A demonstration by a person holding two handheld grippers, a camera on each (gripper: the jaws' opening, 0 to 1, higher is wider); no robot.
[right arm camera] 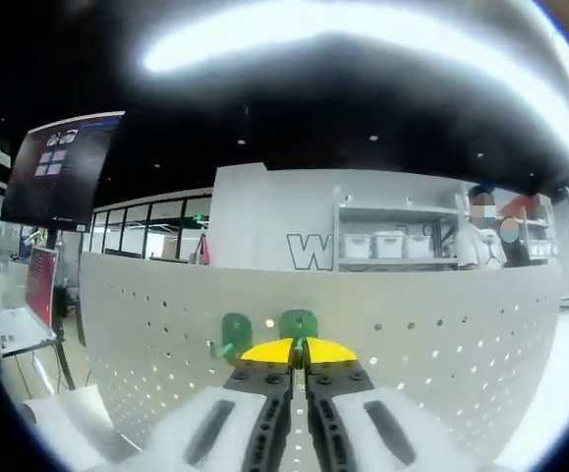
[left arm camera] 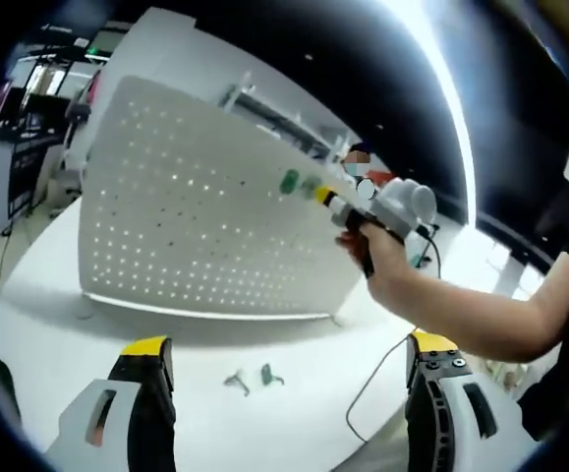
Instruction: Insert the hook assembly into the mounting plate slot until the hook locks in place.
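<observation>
the hook assembly pieces show first in the left gripper view: two green hooks, one (left arm camera: 290,181) beside the other (left arm camera: 309,187), sit on the face of the white pegboard (left arm camera: 196,216), the mounting plate, near its right edge and in its upper part. the pegboard stands upright toward the far side of the white desk (left arm camera: 294,413). a hand (left arm camera: 377,258) holds the right gripper (left arm camera: 325,196) with its yellow tips pressed against the second hook. two more small hooks, one grey (left arm camera: 236,382) and one green (left arm camera: 269,375), lie loose on the desk in front of the board, near the front edge. our left gripper (left arm camera: 289,359) hangs over the desk with its jaws spread wide and nothing between them. a thin cable (left arm camera: 382,379) trails across the desk's right side.

in the right gripper view, the pegboard (right arm camera: 441,324) fills the lower half. the right gripper (right arm camera: 298,351) has its yellow tips pressed nearly together right at the base of one green hook (right arm camera: 299,324); we cannot tell whether it is pinching it. the other green hook (right arm camera: 234,332) sits just beside, on the board.
</observation>
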